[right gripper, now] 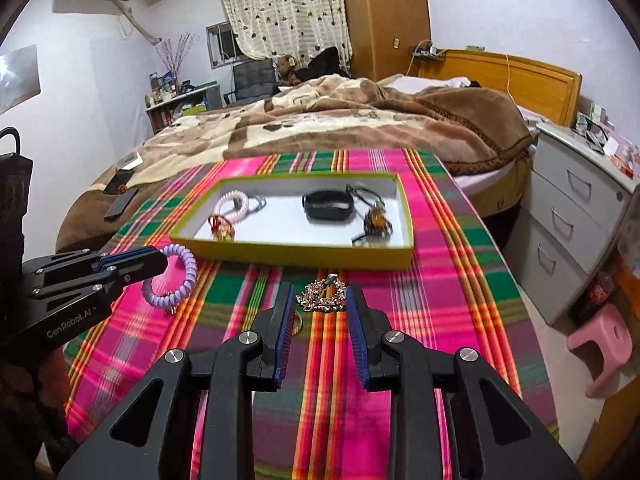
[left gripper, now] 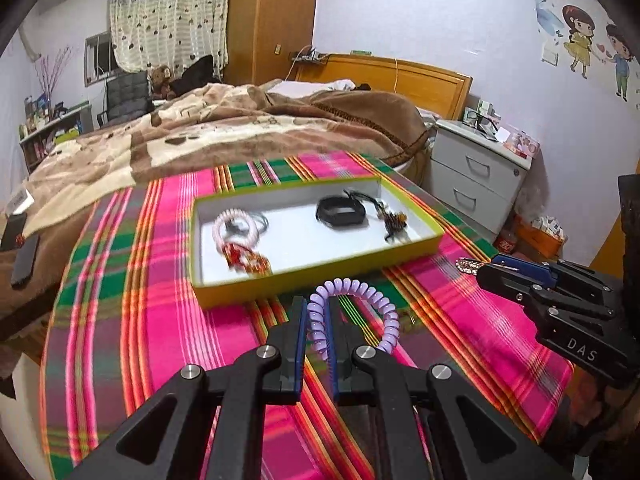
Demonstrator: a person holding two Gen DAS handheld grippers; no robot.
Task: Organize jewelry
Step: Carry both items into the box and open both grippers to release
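A low table draped in a bright pink, green and orange plaid cloth [right gripper: 460, 240] filled the foreground, with a bed under a brown and cream blanket [right gripper: 340, 120] behind it. On the cloth sat a shallow rectangular cardboard tray with a yellow-green rim and white floor [right gripper: 288, 254], already holding a pale pink spiral hair tie [right gripper: 232, 202], a red and gold trinket [right gripper: 222, 228], a black band [right gripper: 328, 204] and a dark corded charm [right gripper: 376, 222]. Nearer the cameras, both tools hung above the cloth in front of the tray's near wall. The left gripper [left gripper: 318, 320] had its jaws drawn narrow, pinching one side of a lilac plastic coil bracelet [left gripper: 372, 300], whose loop stuck out beyond the blue pads, clear of the cloth. The right gripper [right gripper: 320, 300] stood at a middling spread, with a tangled gold-coloured chain piece with small stones [right gripper: 320, 294] caught between its fingertips; in the left wrist view the chain poked out past the tip of that tool, so it looked held rather than lying on the table. The step in hand seemed to be the carry: both pieces picked up, neither yet over the tray. The next move would call for bringing each tool forward over the near rim to a bare patch of white floor, then parting the jaws so the pieces dropped without landing on the items already inside.
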